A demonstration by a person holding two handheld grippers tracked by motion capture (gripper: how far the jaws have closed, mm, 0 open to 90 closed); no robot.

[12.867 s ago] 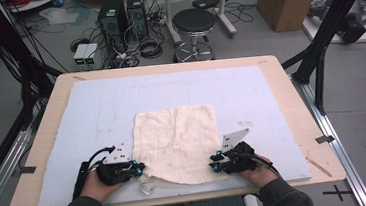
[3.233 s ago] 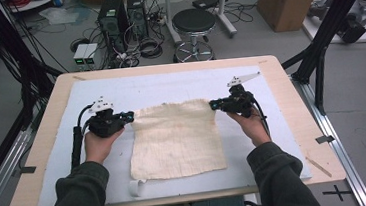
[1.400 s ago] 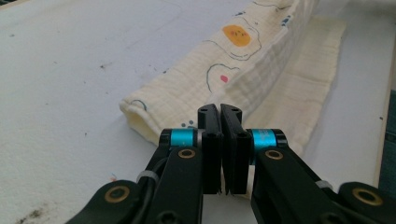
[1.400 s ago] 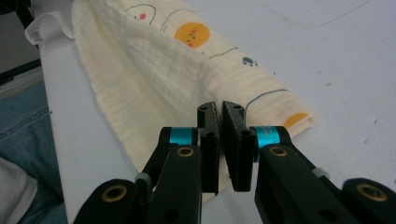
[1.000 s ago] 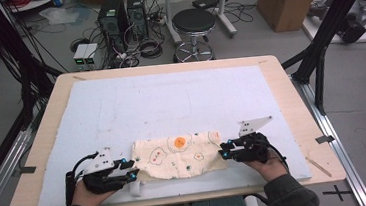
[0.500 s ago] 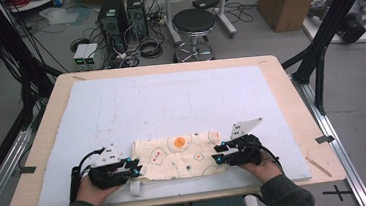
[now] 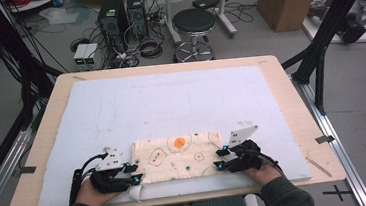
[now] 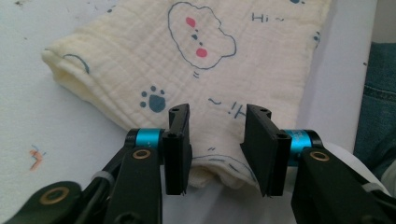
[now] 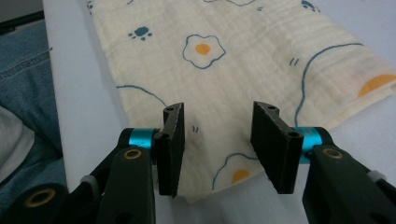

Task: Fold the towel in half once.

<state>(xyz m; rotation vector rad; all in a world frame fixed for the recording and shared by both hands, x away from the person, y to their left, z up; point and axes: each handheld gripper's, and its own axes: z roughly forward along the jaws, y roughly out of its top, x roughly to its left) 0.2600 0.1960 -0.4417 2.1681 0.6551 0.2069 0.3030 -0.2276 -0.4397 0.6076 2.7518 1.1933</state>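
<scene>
A cream cloth [image 7: 180, 156] printed with eggs, paws and clouds lies folded into a narrow strip near the table's front edge. My left gripper [image 7: 133, 171] is at its left end and my right gripper [image 7: 220, 157] at its right end. In the left gripper view the cloth's corner [image 8: 196, 70] lies under the gripper [image 8: 217, 135], whose jaws stand apart without pressing it. In the right gripper view the gripper [image 9: 217, 140] straddles the cloth's near corner [image 9: 243, 60] the same way. Both pairs of jaws have just been opening, with cloth lying loose between them.
A pale blue mat [image 7: 170, 99] covers most of the wooden table [image 7: 52, 119]. A white tag [image 7: 136, 192] hangs over the front edge by the left hand. The person's jeans [image 9: 28, 56] are close behind the edge. Beyond the table stand a stool [image 7: 193, 22] and computer cases.
The cloth, flat earlier with the grippers at its far corners, is now folded toward the front into a printed strip. Over the last second both hands stay at its ends.
</scene>
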